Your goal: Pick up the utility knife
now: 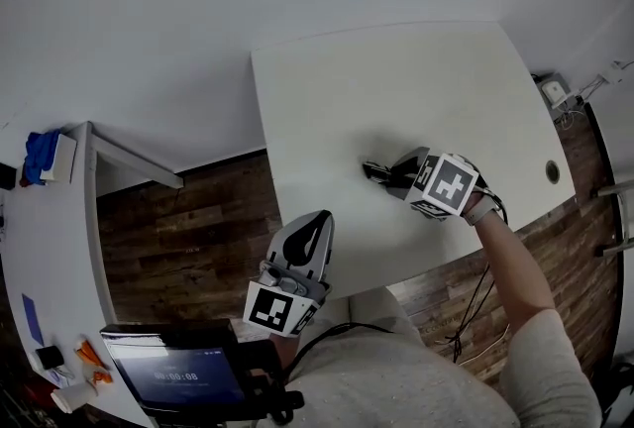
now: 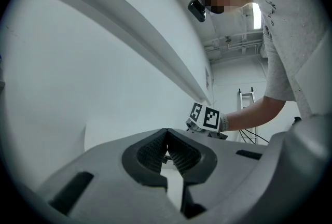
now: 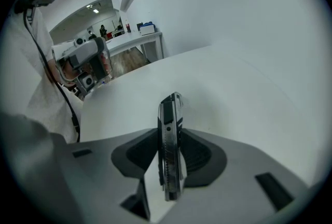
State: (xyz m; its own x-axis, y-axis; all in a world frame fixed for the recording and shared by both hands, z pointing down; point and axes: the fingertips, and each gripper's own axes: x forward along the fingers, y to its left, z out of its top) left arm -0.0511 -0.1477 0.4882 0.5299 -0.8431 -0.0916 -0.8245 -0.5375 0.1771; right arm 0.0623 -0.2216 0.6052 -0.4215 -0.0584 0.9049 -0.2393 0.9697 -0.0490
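The utility knife [image 3: 170,145], black and silver, stands on its edge on the white table [image 1: 396,89], and both pads of my right gripper [image 3: 170,161] lie against its sides. From the head view the knife [image 1: 374,170] shows as a dark sliver at the tip of the right gripper [image 1: 384,174], near the table's middle, pointing steeply down. My left gripper [image 1: 315,223] hovers level at the table's near edge, its jaws [image 2: 167,148] together with nothing between them. Its view catches the right gripper's marker cube [image 2: 205,116] farther along the table.
A grommet hole [image 1: 553,171] sits near the table's right edge. A side desk [image 1: 59,248] at the left carries blue items [image 1: 42,155] and small orange tools [image 1: 91,359]. A dark screen [image 1: 173,376] is below my left gripper. Cables hang near the right arm over wood floor.
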